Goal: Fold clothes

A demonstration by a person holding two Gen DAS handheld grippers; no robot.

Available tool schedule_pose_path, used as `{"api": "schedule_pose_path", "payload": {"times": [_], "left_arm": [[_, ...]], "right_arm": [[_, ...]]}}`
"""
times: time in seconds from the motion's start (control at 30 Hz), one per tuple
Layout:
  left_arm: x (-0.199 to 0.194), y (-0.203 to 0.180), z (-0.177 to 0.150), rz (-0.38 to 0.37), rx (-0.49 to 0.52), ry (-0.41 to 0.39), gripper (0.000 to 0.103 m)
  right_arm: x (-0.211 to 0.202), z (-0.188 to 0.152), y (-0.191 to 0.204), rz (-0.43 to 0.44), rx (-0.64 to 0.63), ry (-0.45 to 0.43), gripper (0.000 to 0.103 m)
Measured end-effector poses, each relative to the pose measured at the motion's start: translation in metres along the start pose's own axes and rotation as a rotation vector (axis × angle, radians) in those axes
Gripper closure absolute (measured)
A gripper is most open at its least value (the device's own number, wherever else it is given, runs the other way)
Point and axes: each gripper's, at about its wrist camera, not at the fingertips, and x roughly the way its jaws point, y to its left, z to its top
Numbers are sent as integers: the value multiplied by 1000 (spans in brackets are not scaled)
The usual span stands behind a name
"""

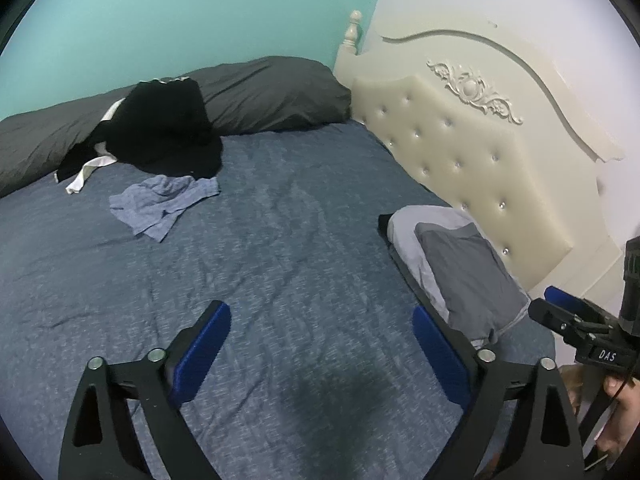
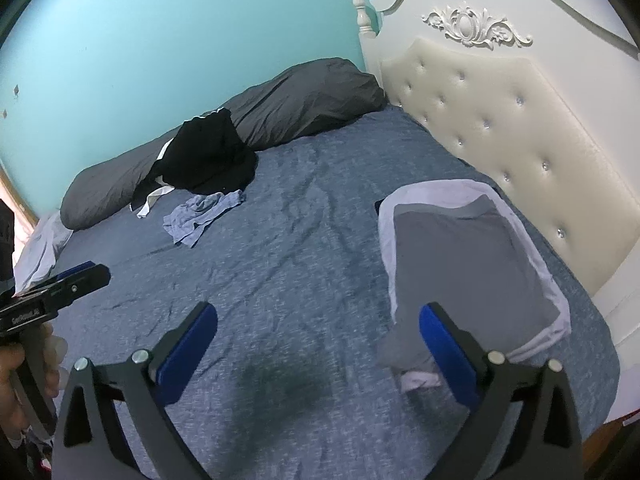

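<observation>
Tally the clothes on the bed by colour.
Black garment with white trim: 1
Light blue garment, crumpled: 1
Grey folded garment: 1
Pale lilac folded garment beneath the grey one: 1
Total: 4

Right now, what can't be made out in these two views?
- Black heap: how many garments; too dark in both views.
- Folded stack: lower layers covered by the grey top piece; near end behind right gripper.
- Left gripper: open, base cut off by the frame.
</observation>
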Motion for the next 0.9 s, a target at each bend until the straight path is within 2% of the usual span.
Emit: {"api": "schedule_pose_path", "payload": {"times": [0.23, 0.3, 0.9], "left_arm": [[-31, 17, -16, 24, 1, -23, 6], [-41, 23, -21, 28, -3, -32, 0], [-122, 28, -68, 31, 48, -86, 0]], "right_arm": [[-17, -15, 30, 24, -16, -27, 0], [-23, -19, 38, 29, -23, -33, 0], [-83, -60, 103, 56, -47, -76, 0]]}}
